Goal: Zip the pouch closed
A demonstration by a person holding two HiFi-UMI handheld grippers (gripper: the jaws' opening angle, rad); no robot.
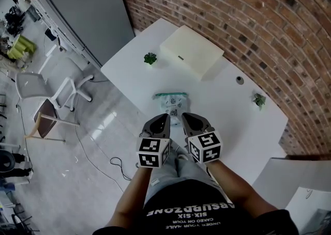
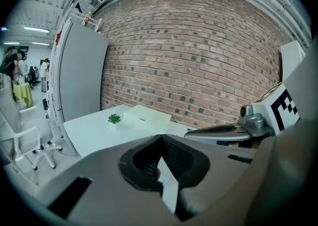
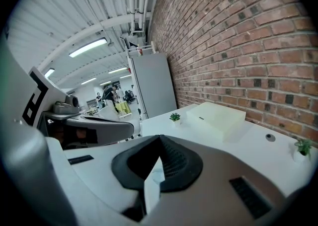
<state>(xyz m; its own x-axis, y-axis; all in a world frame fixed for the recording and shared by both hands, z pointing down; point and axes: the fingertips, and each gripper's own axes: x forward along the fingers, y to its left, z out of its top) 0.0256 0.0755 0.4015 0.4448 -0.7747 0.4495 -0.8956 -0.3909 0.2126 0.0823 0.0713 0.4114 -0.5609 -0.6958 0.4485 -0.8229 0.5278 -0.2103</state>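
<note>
A clear pouch (image 1: 171, 106) with a green zip strip along its far edge lies flat on the white table (image 1: 243, 120), straight ahead of me. My left gripper (image 1: 165, 118) and right gripper (image 1: 185, 117) hover side by side over the pouch's near end, both pointing forward and slightly down. Each is shut with nothing between its jaws. In the left gripper view the left gripper (image 2: 160, 137) shows its jaws meeting at the tip, and the right gripper (image 3: 160, 138) shows the same in its own view. The gripper bodies hide the pouch in both of those views.
A cream rectangular box (image 1: 191, 52) sits at the table's far side by the brick wall. Small green plants (image 1: 150, 58) (image 1: 259, 99) stand left and right, with a small dark round thing (image 1: 239, 80) near the wall. White chairs (image 1: 51, 87) stand on the floor to the left.
</note>
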